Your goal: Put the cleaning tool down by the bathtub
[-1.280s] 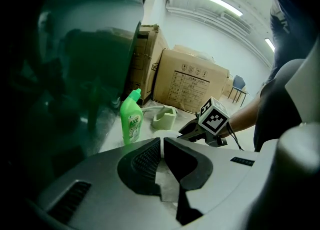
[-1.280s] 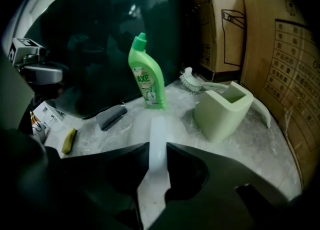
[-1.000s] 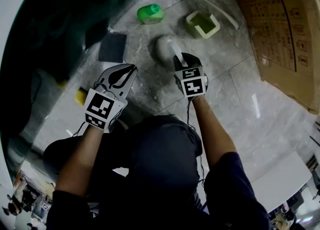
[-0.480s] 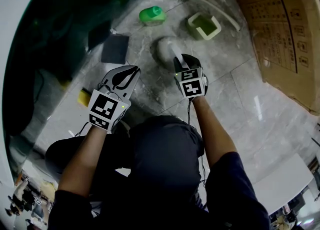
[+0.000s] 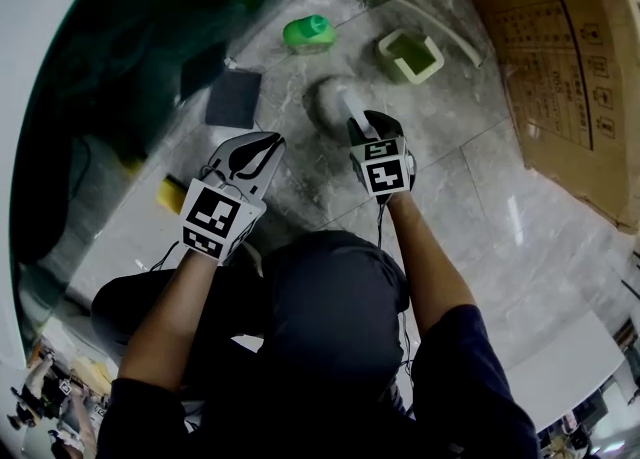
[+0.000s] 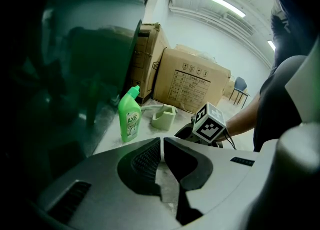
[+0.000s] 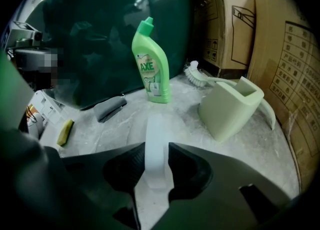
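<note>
One white cleaning tool [image 7: 155, 129] is flanked by the opening right tongs [image 7: 156, 146]; the left tongs [image 6: 162, 141] are closed, empty. One green bottle [image 7: 150, 63] and one holder [image 7: 230, 106] are counted.

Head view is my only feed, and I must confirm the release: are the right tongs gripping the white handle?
Observer: The right tongs are opening, with the white handle upright between their pads.
Operator: And the left tongs?
Observer: Shut, with nothing between them.
Operator: From above I can't judge the green bottle. Is it lying down?
Observer: No, it stands upright on the floor, cap up, close by the dark bathtub.
</note>
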`<action>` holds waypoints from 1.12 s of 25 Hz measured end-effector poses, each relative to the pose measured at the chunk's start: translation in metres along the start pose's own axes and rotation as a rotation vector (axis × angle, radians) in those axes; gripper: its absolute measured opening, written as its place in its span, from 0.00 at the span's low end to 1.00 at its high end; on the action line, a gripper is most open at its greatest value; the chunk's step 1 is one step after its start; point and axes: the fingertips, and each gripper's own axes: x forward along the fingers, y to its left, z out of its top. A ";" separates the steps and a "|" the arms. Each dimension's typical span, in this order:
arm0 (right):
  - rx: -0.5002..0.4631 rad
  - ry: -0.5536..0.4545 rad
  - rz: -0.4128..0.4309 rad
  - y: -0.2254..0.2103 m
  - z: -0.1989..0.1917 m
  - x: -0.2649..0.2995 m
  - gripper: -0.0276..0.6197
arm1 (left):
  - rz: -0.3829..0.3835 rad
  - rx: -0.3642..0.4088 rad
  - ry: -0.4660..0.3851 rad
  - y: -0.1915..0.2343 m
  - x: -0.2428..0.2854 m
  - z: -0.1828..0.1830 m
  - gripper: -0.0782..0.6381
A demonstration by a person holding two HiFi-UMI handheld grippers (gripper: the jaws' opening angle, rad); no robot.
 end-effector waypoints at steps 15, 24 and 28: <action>-0.011 -0.042 0.047 0.009 0.009 -0.014 0.34 | 0.020 -0.009 -0.020 0.004 -0.008 0.000 0.17; -0.040 -0.068 0.032 0.021 0.027 -0.038 0.37 | 0.039 -0.021 -0.072 0.015 -0.021 0.013 0.17; -0.045 -0.075 0.012 0.024 0.039 -0.062 0.37 | 0.021 0.045 -0.072 0.014 -0.037 0.032 0.17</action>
